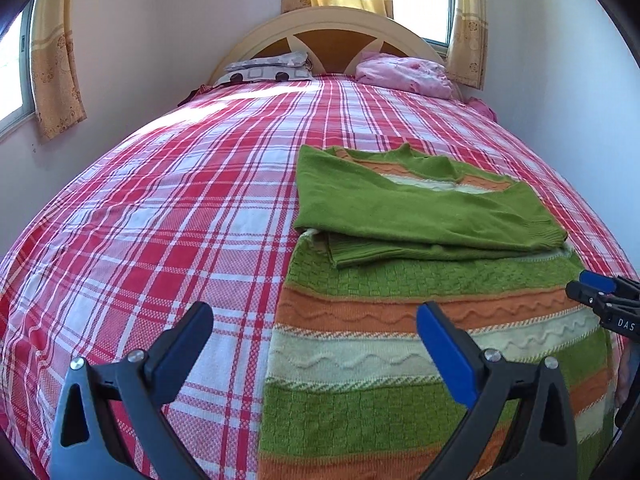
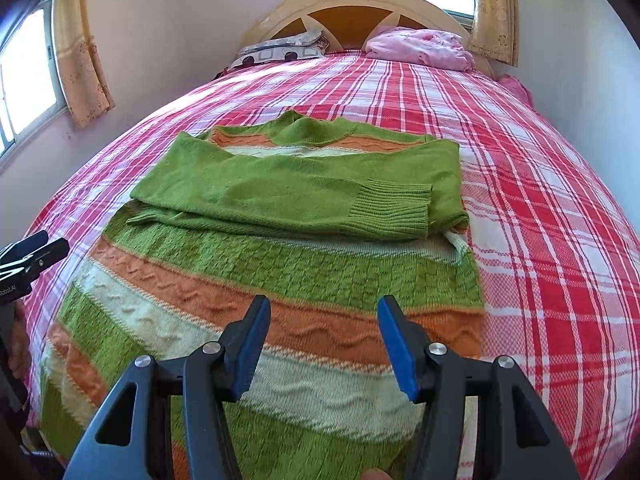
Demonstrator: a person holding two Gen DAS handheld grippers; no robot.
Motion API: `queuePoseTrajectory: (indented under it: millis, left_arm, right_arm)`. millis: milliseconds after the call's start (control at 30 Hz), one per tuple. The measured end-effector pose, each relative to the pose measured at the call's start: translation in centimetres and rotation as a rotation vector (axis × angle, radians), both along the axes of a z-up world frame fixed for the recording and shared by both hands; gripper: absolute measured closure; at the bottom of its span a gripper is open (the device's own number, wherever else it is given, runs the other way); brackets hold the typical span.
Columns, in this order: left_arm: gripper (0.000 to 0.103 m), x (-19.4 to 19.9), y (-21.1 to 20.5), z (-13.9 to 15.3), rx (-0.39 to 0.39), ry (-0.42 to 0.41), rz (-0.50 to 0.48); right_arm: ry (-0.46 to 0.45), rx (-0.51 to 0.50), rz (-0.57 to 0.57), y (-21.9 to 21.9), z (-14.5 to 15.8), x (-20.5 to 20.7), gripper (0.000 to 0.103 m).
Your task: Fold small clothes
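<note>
Left gripper (image 1: pixel 316 328) open and empty, astride the left edge of the striped knit sweater (image 1: pixel 400 344); right gripper (image 2: pixel 324 332) open and empty over its near body. Sweater runs near-to-far on the plaid bed (image 1: pixel 160 200), sleeves folded across; hem nearest both grippers

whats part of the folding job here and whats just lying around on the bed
Part of the job:
- striped knit sweater, sleeves folded across the chest
- left gripper, open, empty
- right gripper, open, empty

Just lying about:
- patterned pillow
- pink bedding
- plaid bedsheet
- curtains
</note>
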State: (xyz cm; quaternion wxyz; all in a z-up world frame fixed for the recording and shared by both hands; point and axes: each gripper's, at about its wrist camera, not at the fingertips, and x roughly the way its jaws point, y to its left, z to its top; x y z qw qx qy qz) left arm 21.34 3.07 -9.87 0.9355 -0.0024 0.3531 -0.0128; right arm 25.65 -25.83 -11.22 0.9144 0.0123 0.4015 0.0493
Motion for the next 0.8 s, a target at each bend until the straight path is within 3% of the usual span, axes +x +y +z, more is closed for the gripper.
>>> queuePoseTrajectory:
  millis: [800]
  left_arm:
    - [0.0, -5.7, -0.3, 0.9, 0.03, -0.005, -0.055]
  right_arm:
    - [-0.003, -0.016, 0.068, 3.3, 0.4, -7.5, 0.045]
